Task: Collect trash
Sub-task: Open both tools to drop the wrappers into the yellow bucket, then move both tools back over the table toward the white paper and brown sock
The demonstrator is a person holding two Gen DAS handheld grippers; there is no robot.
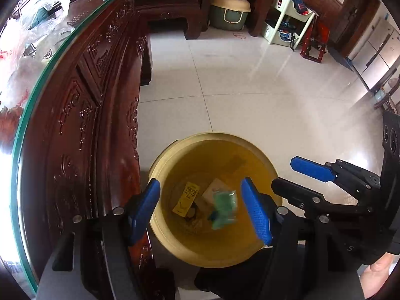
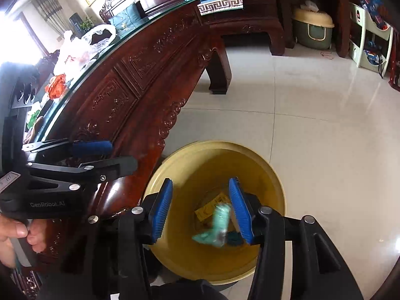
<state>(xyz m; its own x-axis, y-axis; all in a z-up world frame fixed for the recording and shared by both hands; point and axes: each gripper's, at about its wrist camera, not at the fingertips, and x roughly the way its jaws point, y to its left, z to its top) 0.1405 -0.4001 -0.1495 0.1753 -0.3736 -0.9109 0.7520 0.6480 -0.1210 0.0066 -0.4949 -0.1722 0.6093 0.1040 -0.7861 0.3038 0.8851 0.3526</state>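
1. Yellow bin point(image 1: 215, 255) on the tiled floor point(image 1: 250, 87), just beside the carved wooden table point(image 1: 95, 115); both tongs sit over its mouth, pointed down into it.
2. Step in hand, my guess: dropping trash into the bin. To do it well, keep the tips inside the rim line and the jaws wide until the piece is clear, then lift straight up without clipping the rim.
3. Left tongs point(image 1: 200, 207): spread, nothing pinched.
4. Right tongs point(image 2: 200, 210): spread, blue pads apart, nothing pinched.
5. Green wrapper point(image 2: 215, 225): blurred, looks loose and falling; in the right view it shows between the pads, near the right one, contact unclear.
6. Left view: the same green wrapper point(image 1: 223, 208) shows between the left pads, apparently below them inside the bin.
7. Yellow packet point(image 1: 186, 198) already lies on the bin bottom.
8. More bags point(image 2: 82, 47) on the table top, possibly trash left to collect.
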